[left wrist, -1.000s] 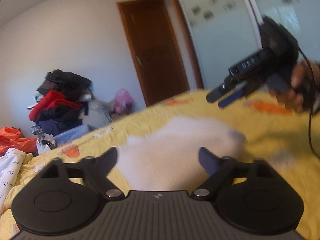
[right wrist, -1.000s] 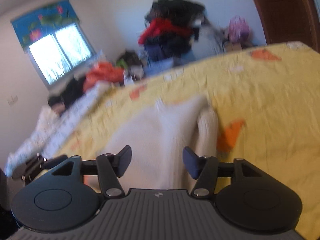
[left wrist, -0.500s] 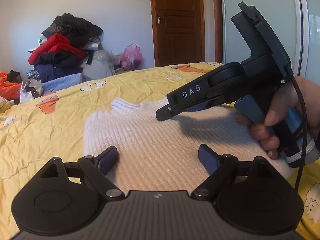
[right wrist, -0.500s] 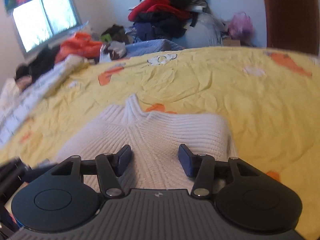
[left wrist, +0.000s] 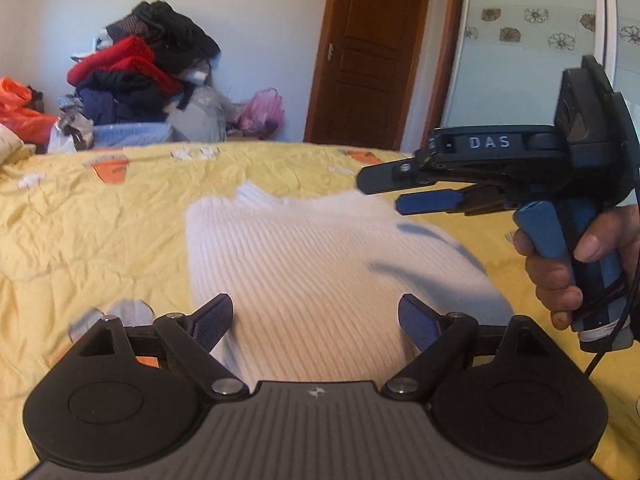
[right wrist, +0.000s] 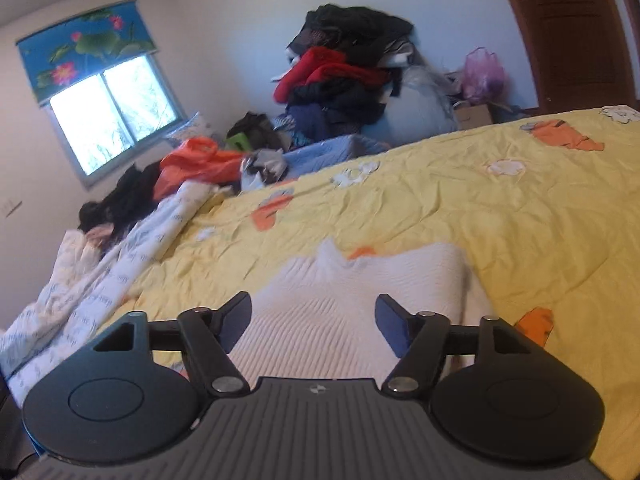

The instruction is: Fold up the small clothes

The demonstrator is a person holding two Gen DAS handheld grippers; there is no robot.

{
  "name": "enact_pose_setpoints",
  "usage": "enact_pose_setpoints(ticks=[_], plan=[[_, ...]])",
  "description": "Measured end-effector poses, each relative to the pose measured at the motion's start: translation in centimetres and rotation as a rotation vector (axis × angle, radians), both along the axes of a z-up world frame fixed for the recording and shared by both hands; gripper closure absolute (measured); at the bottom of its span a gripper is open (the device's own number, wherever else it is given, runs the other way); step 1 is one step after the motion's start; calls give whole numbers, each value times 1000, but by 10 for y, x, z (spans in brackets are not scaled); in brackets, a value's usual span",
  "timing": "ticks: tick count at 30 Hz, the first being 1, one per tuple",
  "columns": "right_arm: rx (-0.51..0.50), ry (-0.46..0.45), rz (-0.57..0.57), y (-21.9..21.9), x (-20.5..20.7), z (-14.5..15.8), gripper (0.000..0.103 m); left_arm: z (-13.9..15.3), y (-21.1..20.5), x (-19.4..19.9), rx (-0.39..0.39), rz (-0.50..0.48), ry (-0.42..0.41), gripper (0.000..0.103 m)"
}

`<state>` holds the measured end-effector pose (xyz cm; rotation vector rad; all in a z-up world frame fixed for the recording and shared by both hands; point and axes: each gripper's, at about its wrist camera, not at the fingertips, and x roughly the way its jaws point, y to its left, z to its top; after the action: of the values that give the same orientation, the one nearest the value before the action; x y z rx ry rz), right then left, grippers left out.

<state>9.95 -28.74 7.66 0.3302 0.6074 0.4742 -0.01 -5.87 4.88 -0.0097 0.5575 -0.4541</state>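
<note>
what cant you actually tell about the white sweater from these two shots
- Near hem of the white sweater: hidden in both wrist views behind each gripper's own body.
- Sleeves: none visible; whether they are tucked under cannot be told.
- Right edge: smeared by motion blur in the left wrist view, under the right gripper.
- Height of the left gripper above the knit: not settled.

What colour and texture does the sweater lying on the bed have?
The sweater is white with a ribbed knit, clearest in the left wrist view.

White ribbed sweater [left wrist: 320, 264] on yellow bedspread [left wrist: 100, 224] patterned with orange and white shapes.
</note>
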Motion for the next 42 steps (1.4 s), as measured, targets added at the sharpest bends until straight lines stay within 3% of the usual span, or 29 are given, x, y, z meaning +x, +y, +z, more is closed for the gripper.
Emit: enact_pose_setpoints(ticks=[4, 6, 8, 11, 12, 14, 16, 20, 25, 33, 35, 36, 37, 40, 42], plan=[[-96, 78, 30, 10, 7, -31, 36, -15, -13, 8, 103, 24, 7, 10], [-148, 8, 55, 13, 3, -41, 38, -19, -14, 13, 111, 33, 20, 7], [-151, 17, 48, 16, 0, -36, 37, -12, -8, 9, 88, 39, 26, 8], [-58, 47, 29, 2, -7, -13, 32, 6, 21, 1, -59, 69, 10, 8], [-2, 32, 16, -10, -12, -6, 25, 8, 33, 4, -109, 87, 24, 6], [78, 1, -31, -37, -20, 0, 1, 6, 51, 21, -162, 124, 106, 4], [75, 82, -60, -56, -13, -11, 1, -3, 55, 42, -121, 178, 199, 2], [114, 286, -84, -71, 4, -55, 3, -6, 52, 58, -131, 207, 238, 3], [133, 302, -53, -53, 9, -75, 1, -8, 35, 71, -105, 185, 250, 3], [48, 321, -10, -26, 27, -67, 5, -20, 26, 88, -148, 172, 301, 2], [36, 323, 3, -25, 29, -67, 7, -22, 26, 89, -157, 166, 303, 4], [42, 329, 9, -25, 29, -66, 9, -20, 26, 87, -171, 150, 294, 20], [55, 338, 17, -28, 29, -66, 14, -17, 25, 85, -164, 157, 279, 30], [95, 336, 39, -25, 28, -58, 33, -6, 22, 79, -122, 167, 254, 45], [124, 335, 37, -22, 25, -51, 34, 6, 30, 72, -139, 166, 253, 52]])
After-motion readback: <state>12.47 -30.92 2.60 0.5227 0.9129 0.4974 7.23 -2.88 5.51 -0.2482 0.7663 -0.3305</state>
